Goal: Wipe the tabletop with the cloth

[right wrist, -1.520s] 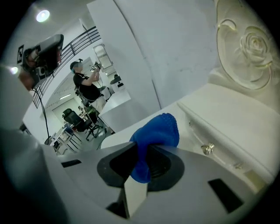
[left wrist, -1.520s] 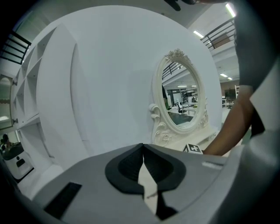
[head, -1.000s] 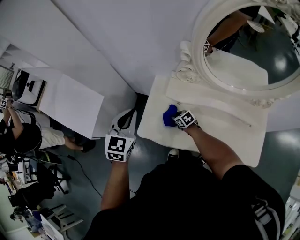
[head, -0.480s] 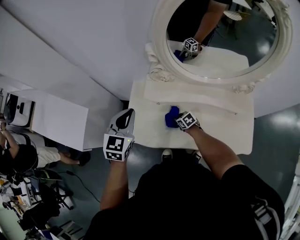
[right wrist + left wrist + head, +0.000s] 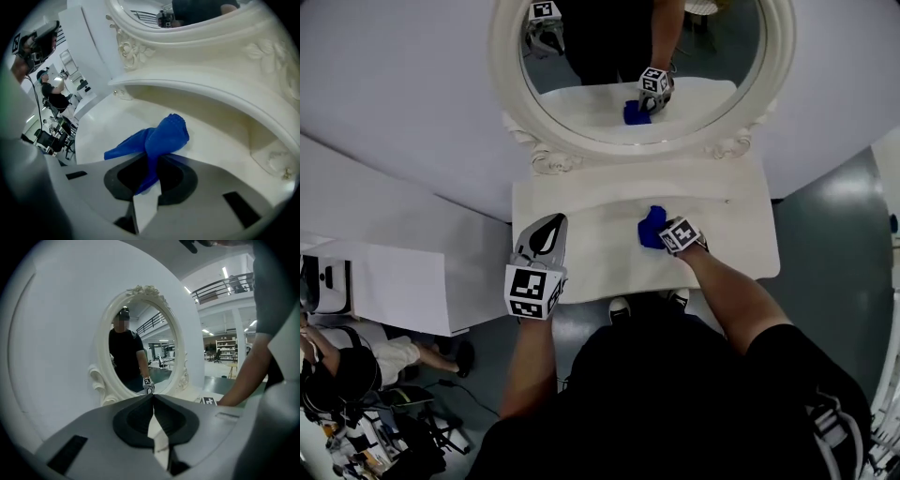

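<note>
Two claws, what did each have hold of?

Right claw (image 5: 152,164) was clamped on the blue cloth (image 5: 161,136), one end pinched betw. its tips, the rest bunched ahead of them.

Where was the cloth?

On the white surface (image 5: 581,248), approx. mid-way across, in front of the oval mirror (image 5: 642,56).

& the left?

Left claw (image 5: 153,397) was closed, tips together, nothing betw. them. It sat over the surface's front-left part, facing the mirror, well apart from the cloth.
</note>
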Demonstrator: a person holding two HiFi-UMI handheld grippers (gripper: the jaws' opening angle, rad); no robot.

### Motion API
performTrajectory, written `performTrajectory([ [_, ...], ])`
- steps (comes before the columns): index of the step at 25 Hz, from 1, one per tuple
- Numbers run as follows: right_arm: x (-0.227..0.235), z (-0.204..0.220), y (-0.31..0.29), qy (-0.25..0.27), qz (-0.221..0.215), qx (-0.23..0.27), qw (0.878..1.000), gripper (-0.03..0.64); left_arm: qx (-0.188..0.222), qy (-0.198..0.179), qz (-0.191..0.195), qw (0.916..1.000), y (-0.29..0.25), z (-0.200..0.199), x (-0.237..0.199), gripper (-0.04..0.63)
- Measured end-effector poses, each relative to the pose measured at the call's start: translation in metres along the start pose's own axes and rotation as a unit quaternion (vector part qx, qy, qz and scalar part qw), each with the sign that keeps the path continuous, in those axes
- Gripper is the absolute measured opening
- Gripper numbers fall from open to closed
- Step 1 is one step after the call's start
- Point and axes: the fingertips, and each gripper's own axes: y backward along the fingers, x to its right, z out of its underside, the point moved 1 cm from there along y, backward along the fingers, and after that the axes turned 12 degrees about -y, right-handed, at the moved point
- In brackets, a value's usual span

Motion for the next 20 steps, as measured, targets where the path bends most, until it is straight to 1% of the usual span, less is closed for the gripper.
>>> performTrajectory([
  [3, 0.042, 0.017, 0.023, -0.025, 0.023, 0.007, 0.999, 0.048, 0.010, -0.002, 0.027, 0.9996, -0.026, -0.015, 0.024, 0.012],
  [7, 0.091, 0.041, 0.052, -0.064, 0.053, 0.013, 0.996, 0.048, 0.025, 0.007, 0.059, 0.9979, -0.051, -0.038, 0.051, 0.012],
  [14, 0.167, 0.084, 0.100, -0.115, 0.097, 0.018, 0.989, 0.048, 0.042, -0.001, 0.087, 0.9953, -0.087, -0.072, 0.083, 0.012],
  [20, 0.207, 0.110, 0.125, -0.138, 0.113, 0.021, 0.984, 0.049, 0.041, -0.006, 0.110, 0.9930, -0.112, -0.083, 0.109, 0.012],
])
